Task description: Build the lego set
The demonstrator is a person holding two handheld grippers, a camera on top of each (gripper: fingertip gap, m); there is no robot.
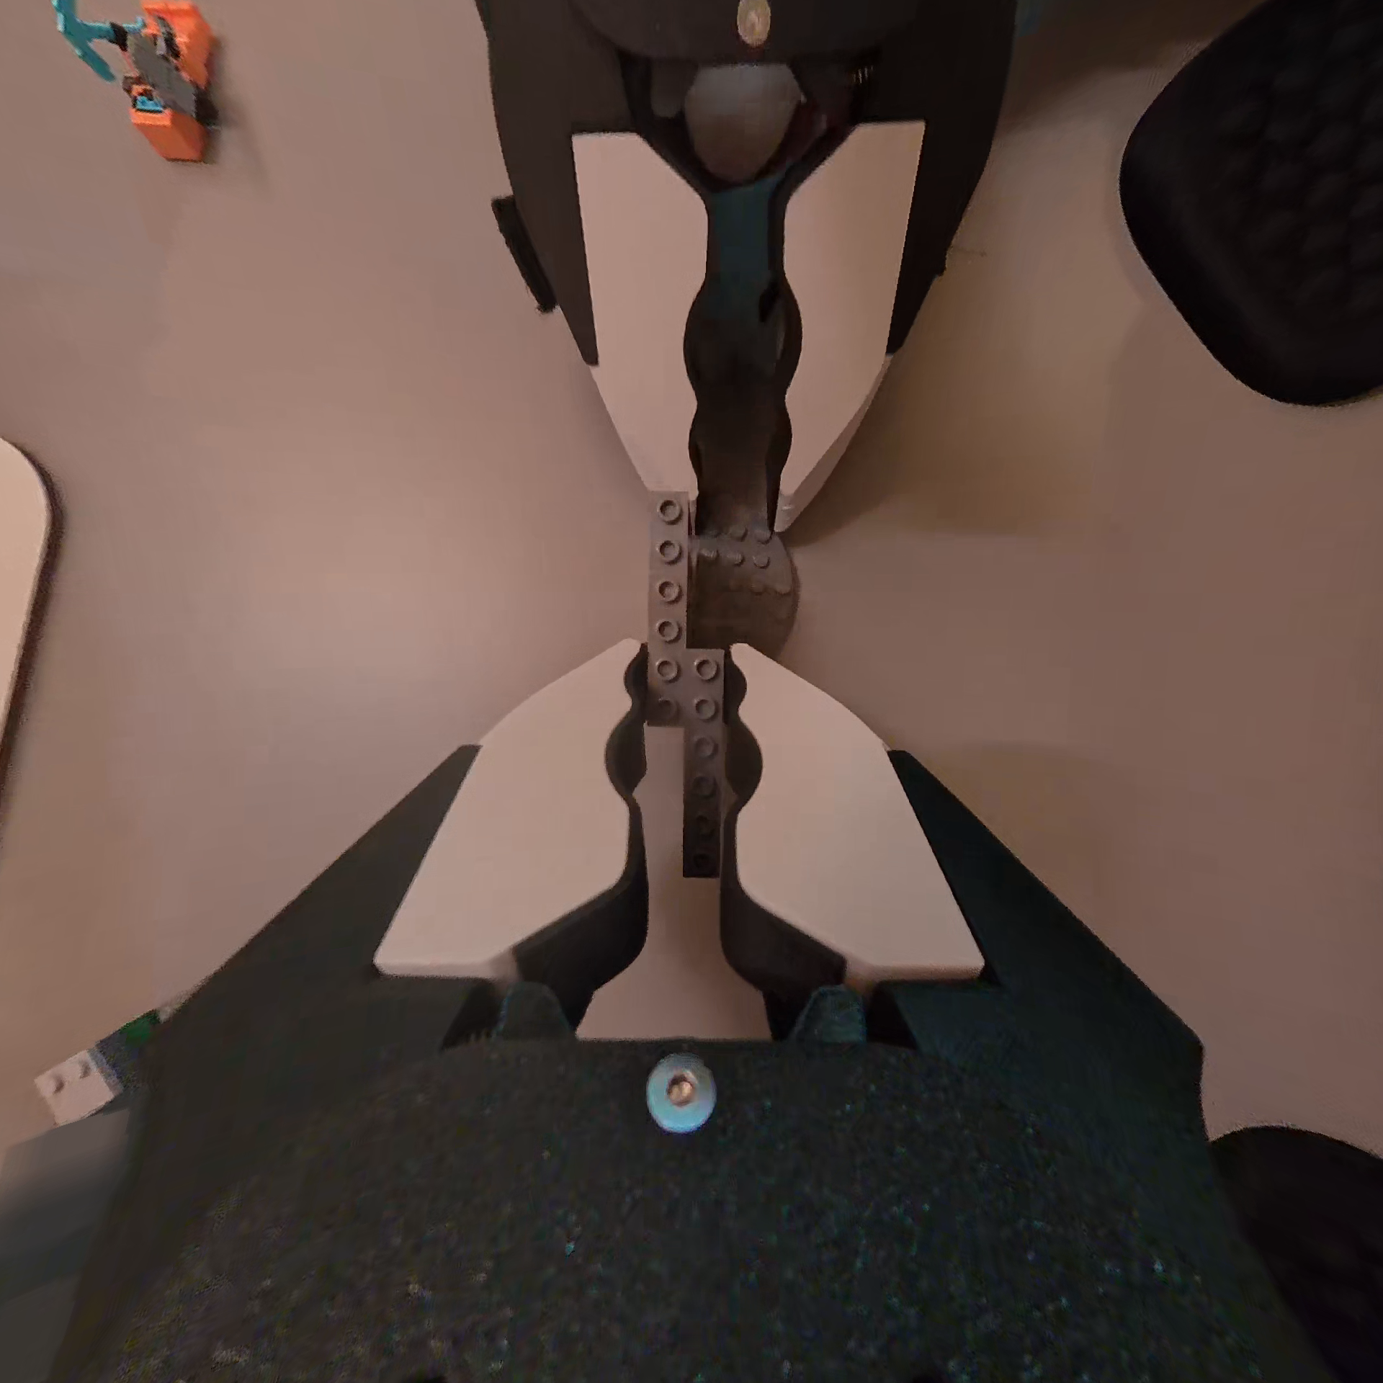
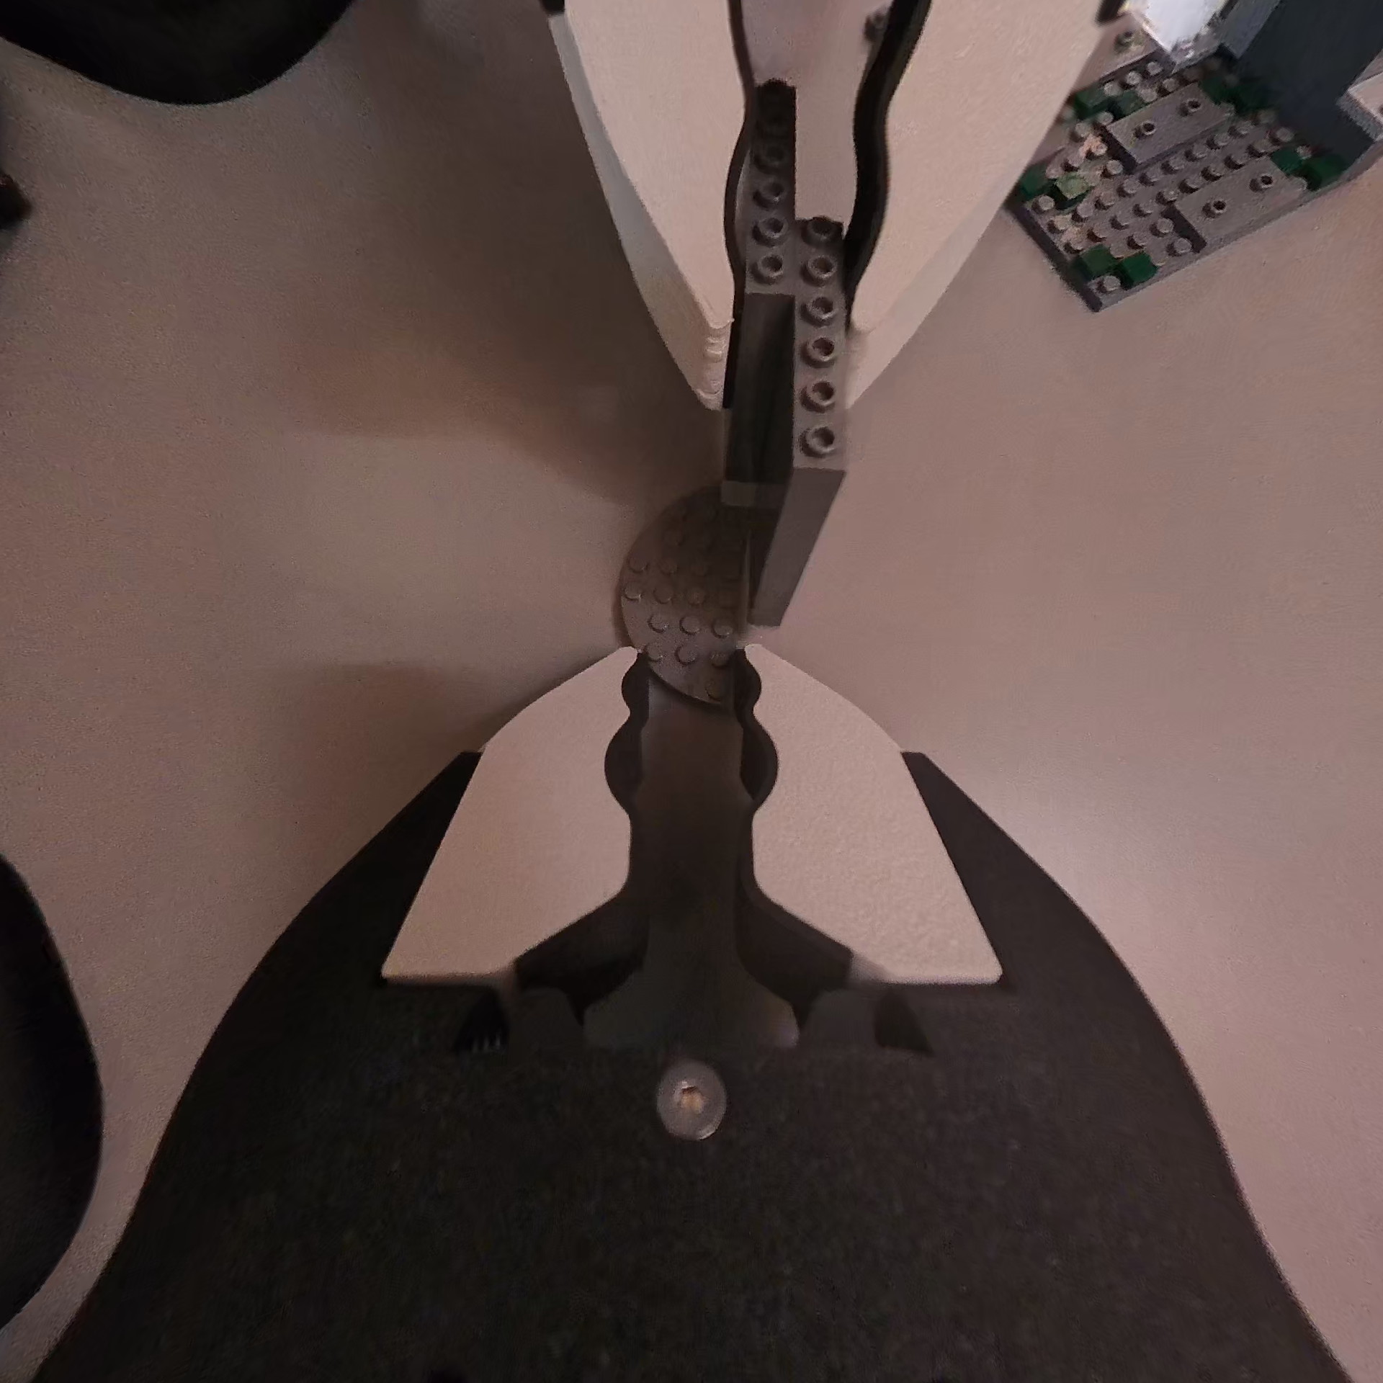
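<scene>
No text, label, brand, number or sign can be read in either view. The studs of the grey bricks [image 1: 688,696] are too small and too blurred to show any mark, and the same is true for the grey round plate [image 2: 685,606] and the studded baseplate [image 2: 1167,194] in the corner.

Lighting dim and warm in both views; the bench [image 1: 299,524] reads pinkish-beige with no glare. Soft shadows spread under the left claw [image 1: 685,703] and the right claw [image 2: 688,673]. Strong wide-angle bending at the edges. Corners blurred: the orange model [image 1: 168,82] is smeared, the grey studded plate [image 2: 1167,179] soft. Claw bodies grainy, near-black.
</scene>
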